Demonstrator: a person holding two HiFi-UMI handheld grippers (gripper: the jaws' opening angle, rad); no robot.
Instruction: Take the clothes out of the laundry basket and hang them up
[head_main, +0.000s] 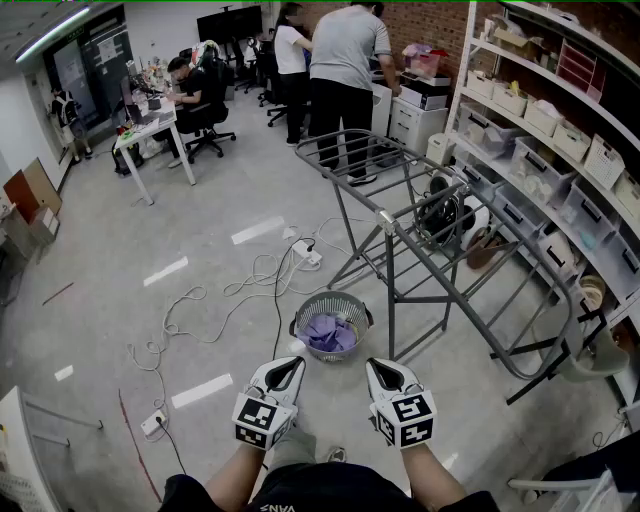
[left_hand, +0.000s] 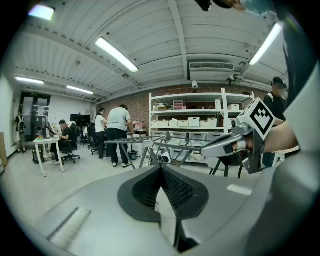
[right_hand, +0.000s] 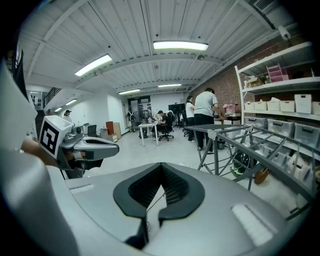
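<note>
A round grey laundry basket (head_main: 333, 304) stands on the floor with purple clothes (head_main: 330, 332) inside it. A grey metal drying rack (head_main: 440, 240) rises just right of the basket and runs toward the back. My left gripper (head_main: 292, 364) and right gripper (head_main: 372, 366) hover side by side just short of the basket, both shut and holding nothing. In the left gripper view the jaws (left_hand: 161, 167) meet at the tip, with the rack (left_hand: 150, 145) ahead and the right gripper (left_hand: 235, 142) to the right. The right gripper view shows closed jaws (right_hand: 161, 166) and the rack (right_hand: 240, 137) at right.
Cables and a power strip (head_main: 308, 255) lie on the floor beyond the basket. Shelving (head_main: 560, 130) with bins lines the right wall behind the rack. People (head_main: 345, 60) stand at the back and one sits at a desk (head_main: 150, 125). Another power strip (head_main: 155, 422) lies at lower left.
</note>
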